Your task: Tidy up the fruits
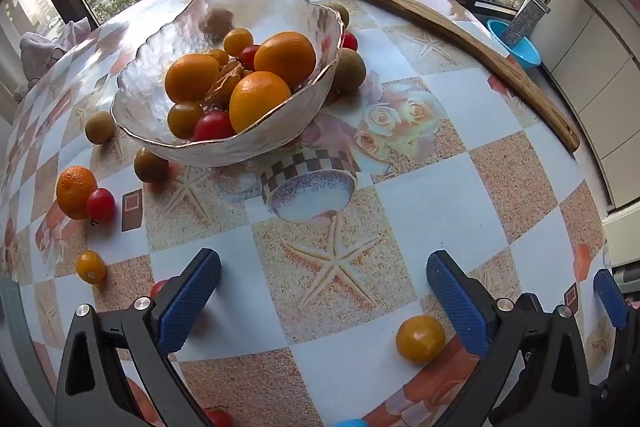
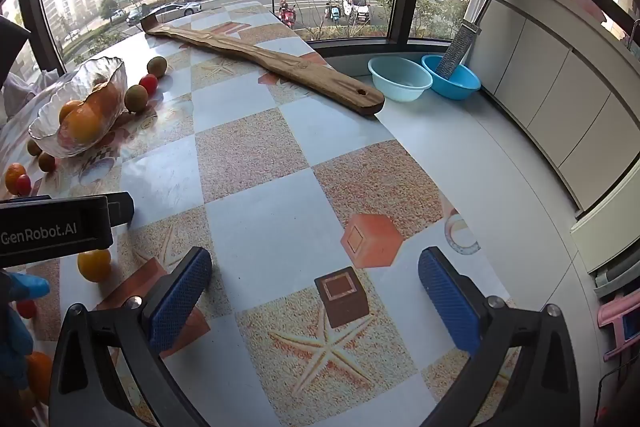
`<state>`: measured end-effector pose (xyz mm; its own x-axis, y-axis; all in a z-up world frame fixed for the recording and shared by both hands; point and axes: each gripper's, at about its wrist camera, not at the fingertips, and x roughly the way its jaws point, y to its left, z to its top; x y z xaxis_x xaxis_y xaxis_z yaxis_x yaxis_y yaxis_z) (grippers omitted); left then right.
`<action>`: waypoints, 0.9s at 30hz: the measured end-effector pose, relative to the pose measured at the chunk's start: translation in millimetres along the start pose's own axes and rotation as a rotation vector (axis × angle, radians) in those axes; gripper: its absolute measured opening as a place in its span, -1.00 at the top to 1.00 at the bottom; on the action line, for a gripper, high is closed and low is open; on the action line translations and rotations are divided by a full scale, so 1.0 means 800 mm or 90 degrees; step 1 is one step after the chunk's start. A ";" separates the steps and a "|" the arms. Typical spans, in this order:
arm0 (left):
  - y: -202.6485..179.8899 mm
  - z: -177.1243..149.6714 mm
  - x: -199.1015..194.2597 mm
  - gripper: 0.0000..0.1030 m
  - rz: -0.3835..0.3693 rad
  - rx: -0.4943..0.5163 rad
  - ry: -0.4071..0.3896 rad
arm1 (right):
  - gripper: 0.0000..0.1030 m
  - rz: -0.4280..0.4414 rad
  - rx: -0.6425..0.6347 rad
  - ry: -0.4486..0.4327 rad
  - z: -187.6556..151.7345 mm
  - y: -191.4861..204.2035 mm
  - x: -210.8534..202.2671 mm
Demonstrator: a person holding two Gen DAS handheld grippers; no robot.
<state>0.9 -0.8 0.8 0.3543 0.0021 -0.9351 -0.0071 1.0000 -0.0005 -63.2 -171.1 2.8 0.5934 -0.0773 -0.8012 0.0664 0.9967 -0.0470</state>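
A clear glass bowl holds oranges, yellow and red cherry tomatoes and a husked fruit. Loose fruit lies around it: an orange, a red tomato, a yellow tomato, brown-green round fruits. My left gripper is open and empty above the table, with a yellow tomato low between its fingers near the right one. My right gripper is open and empty over bare table; the bowl is far left there.
A long wooden board lies along the table's far right edge. Two blue basins stand on the counter beyond, one with a grater. The left gripper's body shows at the right view's left edge. White cabinets line the right.
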 end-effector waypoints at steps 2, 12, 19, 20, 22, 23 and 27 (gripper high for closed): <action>-0.002 0.001 -0.002 -1.00 0.004 0.024 0.023 | -1.00 -0.003 -0.006 0.012 0.003 0.001 0.000; 0.071 -0.032 -0.111 -1.00 -0.027 -0.034 -0.008 | -1.00 0.055 -0.072 0.132 0.009 0.031 -0.043; 0.143 -0.106 -0.142 -1.00 0.019 -0.051 0.072 | -1.00 0.133 -0.075 0.236 -0.004 0.062 -0.089; 0.151 -0.115 -0.146 -1.00 0.018 -0.059 0.081 | -1.00 0.135 -0.077 0.244 -0.006 0.066 -0.096; 0.167 -0.129 -0.159 -1.00 0.030 -0.070 0.084 | -1.00 0.134 -0.077 0.259 -0.004 0.077 -0.102; 0.172 -0.135 -0.164 -1.00 0.039 -0.074 0.086 | -1.00 0.137 -0.079 0.265 -0.004 0.080 -0.110; 0.191 -0.150 -0.182 -1.00 0.024 -0.107 0.106 | -1.00 0.152 -0.084 0.286 0.001 0.094 -0.136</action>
<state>-164.0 150.7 94.6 0.1921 0.0245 -0.9811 -0.1786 0.9839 -0.0104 -122.2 -87.7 86.4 0.1746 0.1418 -0.9744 -0.1470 0.9822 0.1166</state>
